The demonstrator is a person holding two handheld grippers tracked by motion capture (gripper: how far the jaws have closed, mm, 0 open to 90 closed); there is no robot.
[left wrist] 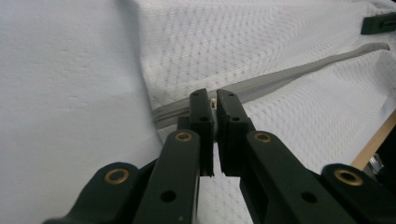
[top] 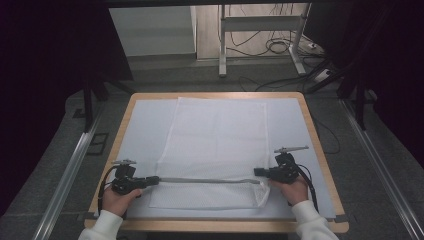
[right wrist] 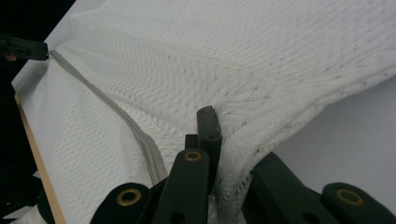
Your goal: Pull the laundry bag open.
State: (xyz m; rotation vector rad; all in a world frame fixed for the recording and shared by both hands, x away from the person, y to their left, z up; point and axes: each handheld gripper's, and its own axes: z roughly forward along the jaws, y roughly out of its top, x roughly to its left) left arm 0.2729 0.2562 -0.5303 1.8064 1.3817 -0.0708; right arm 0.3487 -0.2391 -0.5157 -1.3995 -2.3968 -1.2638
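The mesh bag (top: 215, 145) between the tools is white, open-weave cloth, rough-looking; its zipper (top: 205, 180) is smooth grey tape. Each tool (left wrist: 214, 109) is matt black plastic with brass rivets.

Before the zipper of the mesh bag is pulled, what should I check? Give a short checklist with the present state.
1. Left tongs shut on the zipper end: ok.
2. Right tongs shut on the mesh bag edge: ok.
3. Zipper taut and straight between both tongs: ok.
4. Bag flat on the table: ok.
5. Left tongs hold the slider itself: cannot tell.
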